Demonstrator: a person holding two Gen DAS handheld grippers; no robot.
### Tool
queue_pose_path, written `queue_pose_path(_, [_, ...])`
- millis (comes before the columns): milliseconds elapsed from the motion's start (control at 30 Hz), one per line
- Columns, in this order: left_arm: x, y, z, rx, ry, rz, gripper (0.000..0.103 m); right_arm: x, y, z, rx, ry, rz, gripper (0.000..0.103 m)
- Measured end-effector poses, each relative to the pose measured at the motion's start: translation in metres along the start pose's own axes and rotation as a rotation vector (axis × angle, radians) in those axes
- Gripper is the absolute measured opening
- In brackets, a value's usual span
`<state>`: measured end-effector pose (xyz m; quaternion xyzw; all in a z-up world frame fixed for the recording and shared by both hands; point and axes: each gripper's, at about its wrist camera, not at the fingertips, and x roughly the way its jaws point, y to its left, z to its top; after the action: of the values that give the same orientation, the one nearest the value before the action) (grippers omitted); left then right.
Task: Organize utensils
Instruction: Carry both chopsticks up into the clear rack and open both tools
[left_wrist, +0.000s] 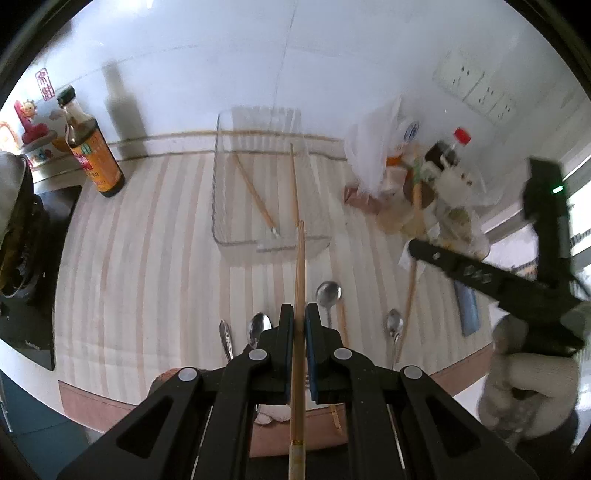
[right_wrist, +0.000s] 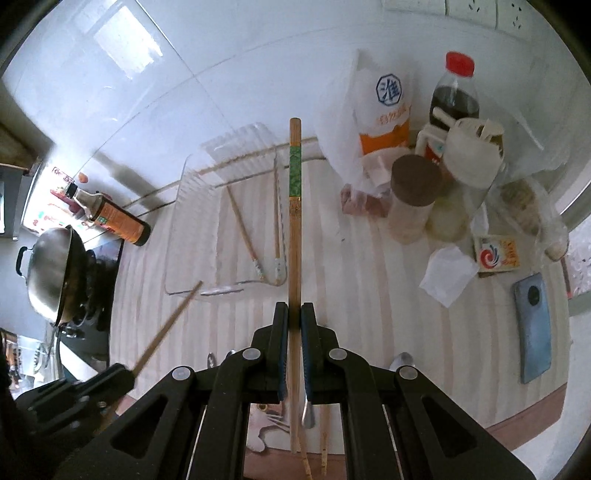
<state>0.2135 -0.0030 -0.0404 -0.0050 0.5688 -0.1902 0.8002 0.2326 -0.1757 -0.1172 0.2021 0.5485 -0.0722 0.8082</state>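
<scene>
My left gripper (left_wrist: 299, 312) is shut on a bamboo chopstick (left_wrist: 300, 266) that points toward a clear plastic tray (left_wrist: 221, 199). My right gripper (right_wrist: 294, 312) is shut on a chopstick with a green band (right_wrist: 294, 206), held above the counter in front of the tray (right_wrist: 177, 229). Two chopsticks (left_wrist: 255, 192) lie inside the tray. Three metal spoons (left_wrist: 328, 295) and loose chopsticks (left_wrist: 408, 302) lie on the striped counter near my left gripper. In the right wrist view the left gripper (right_wrist: 74, 398) sits at lower left with its chopstick (right_wrist: 166, 325).
A soy sauce bottle (left_wrist: 92, 151) stands at the left near a wok on a stove (right_wrist: 51, 269). Bags, jars and a red-capped bottle (right_wrist: 454, 92) crowd the right back. A phone (right_wrist: 533, 325), a small box and a tissue lie at the right.
</scene>
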Motion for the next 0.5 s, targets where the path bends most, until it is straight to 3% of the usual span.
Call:
queue_pose_path(133, [-0.002, 0.005, 0.031, -0.019, -0.047, 0.000, 0.004, 0.011, 0.002, 0.010, -0.002, 0.026, 0.032, 0.007])
queue_pose_path(267, [0.022, 0.015, 0.079, -0.047, -0.052, 0.018, 0.004, 0.034, 0.016, 0.039, -0.029, 0.090, 0.076, 0.007])
queue_pose_path(500, [0.091, 0.045, 0.155, -0.132, 0.062, -0.016, 0.004, 0.114, 0.044, 0.101, -0.042, 0.284, 0.120, 0.007])
